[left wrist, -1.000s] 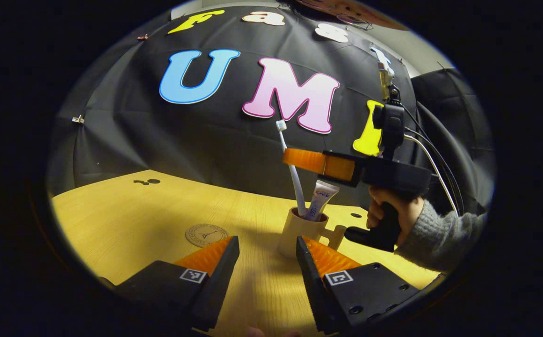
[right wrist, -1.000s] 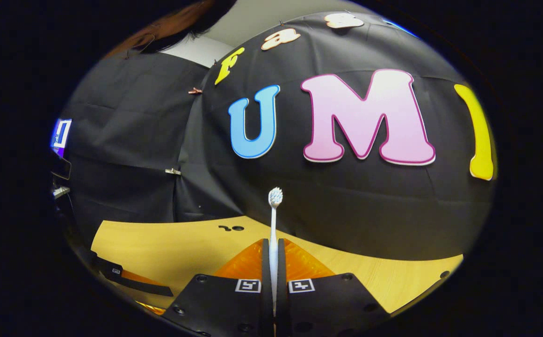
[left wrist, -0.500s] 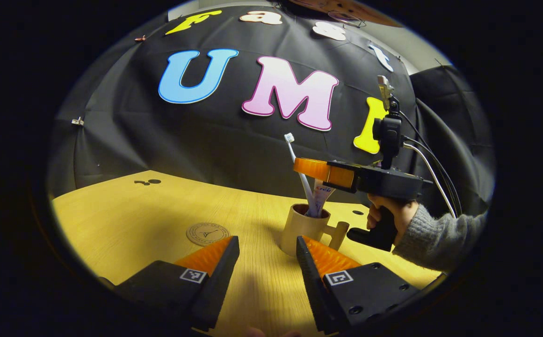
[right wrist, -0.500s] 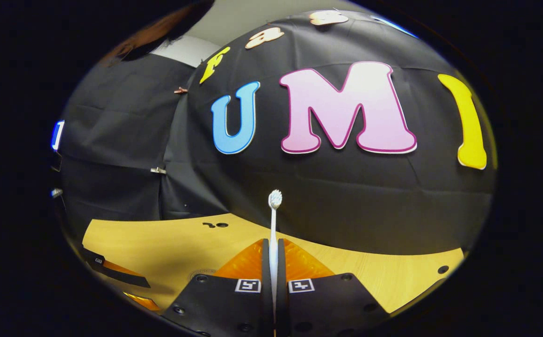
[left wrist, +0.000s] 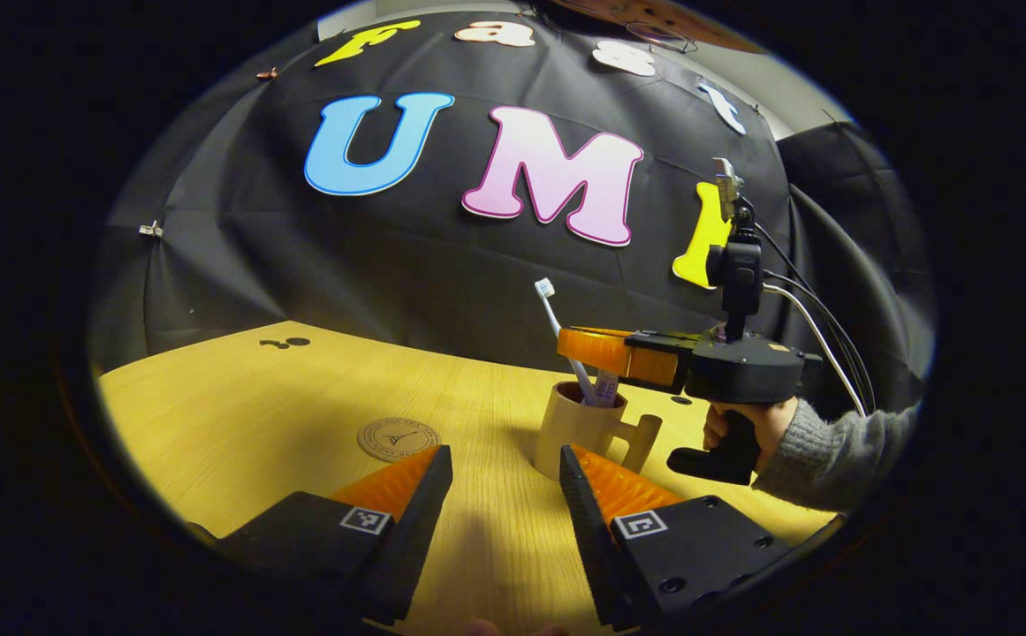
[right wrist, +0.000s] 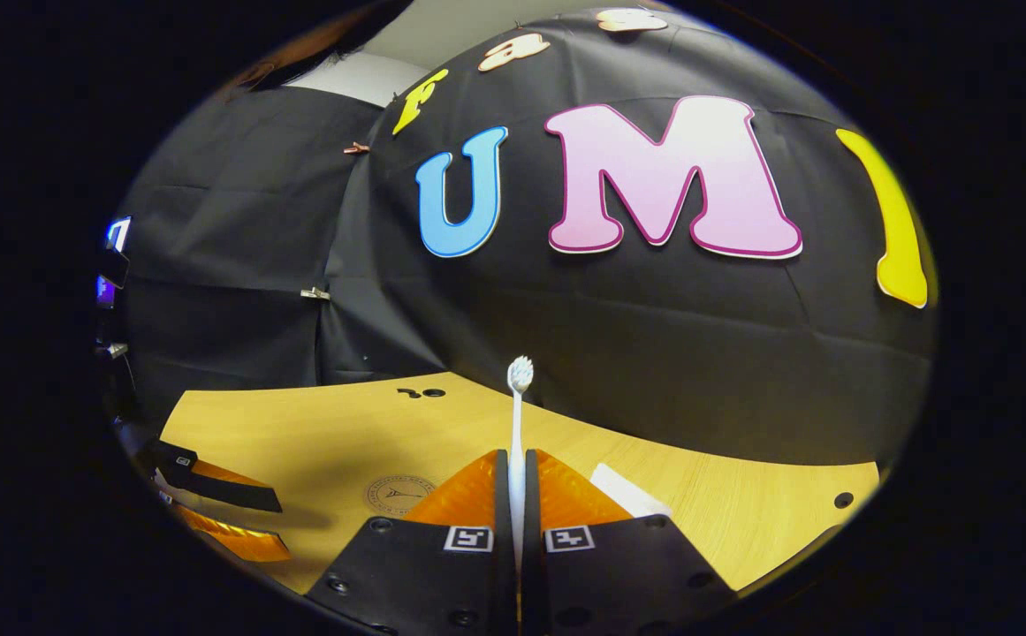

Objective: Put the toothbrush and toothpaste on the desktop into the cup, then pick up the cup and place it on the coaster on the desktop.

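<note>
In the left gripper view a beige cup [left wrist: 576, 435] with a side handle stands on the wooden desktop [left wrist: 256, 406]. The toothpaste [left wrist: 606, 385] pokes out of it. The white toothbrush [left wrist: 555, 316] leans left with its lower end inside the cup, and my right gripper [left wrist: 589, 346] is shut on its shaft just above the rim. In the right gripper view the toothbrush [right wrist: 518, 415] rises straight from between the shut fingers of my right gripper [right wrist: 517, 456]. My left gripper [left wrist: 504, 468] stands open, low over the table just in front of the cup. The round coaster [left wrist: 397, 437] lies left of the cup.
A hand [left wrist: 747, 426] in a grey sleeve holds the right gripper from the right. Small dark holes [left wrist: 287, 343] mark the far left of the desktop. The coaster [right wrist: 399, 493] and my left gripper [right wrist: 212, 503] lie at the left of the right gripper view.
My right gripper has come down with the toothbrush, so the brush now sits deeper in the cup and leans more to the left. My left gripper has stayed put and open.
</note>
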The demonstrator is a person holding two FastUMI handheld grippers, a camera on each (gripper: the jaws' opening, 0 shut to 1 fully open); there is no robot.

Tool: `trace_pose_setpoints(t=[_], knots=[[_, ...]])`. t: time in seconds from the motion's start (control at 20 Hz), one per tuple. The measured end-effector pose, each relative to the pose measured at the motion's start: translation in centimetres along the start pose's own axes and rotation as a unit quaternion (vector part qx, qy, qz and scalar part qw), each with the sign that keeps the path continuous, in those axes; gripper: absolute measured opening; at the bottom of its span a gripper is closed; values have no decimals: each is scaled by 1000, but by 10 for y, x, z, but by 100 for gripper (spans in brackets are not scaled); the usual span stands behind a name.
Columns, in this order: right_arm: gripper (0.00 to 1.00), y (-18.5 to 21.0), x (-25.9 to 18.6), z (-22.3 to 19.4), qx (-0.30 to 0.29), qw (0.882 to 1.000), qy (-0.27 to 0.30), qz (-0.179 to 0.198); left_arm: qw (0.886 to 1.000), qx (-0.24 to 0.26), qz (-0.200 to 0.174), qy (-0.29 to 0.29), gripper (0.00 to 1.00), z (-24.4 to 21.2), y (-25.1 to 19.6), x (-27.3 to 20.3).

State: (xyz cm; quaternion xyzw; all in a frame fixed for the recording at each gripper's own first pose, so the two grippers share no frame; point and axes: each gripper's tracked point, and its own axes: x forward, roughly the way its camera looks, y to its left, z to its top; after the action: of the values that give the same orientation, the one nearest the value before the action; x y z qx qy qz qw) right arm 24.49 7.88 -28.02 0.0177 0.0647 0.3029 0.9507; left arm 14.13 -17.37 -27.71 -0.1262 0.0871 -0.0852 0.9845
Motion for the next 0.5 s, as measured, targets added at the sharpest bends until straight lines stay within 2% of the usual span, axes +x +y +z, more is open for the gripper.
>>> trace_pose_setpoints(t=[0.35,0.5], knots=[[11,4,-12,-14,-5,1000,19,13,1000,3,1,1,77,-2,2,-1],[21,5,-18,-21,-9,999,31,15,1000,4,0,1,77,-2,1,-1]])
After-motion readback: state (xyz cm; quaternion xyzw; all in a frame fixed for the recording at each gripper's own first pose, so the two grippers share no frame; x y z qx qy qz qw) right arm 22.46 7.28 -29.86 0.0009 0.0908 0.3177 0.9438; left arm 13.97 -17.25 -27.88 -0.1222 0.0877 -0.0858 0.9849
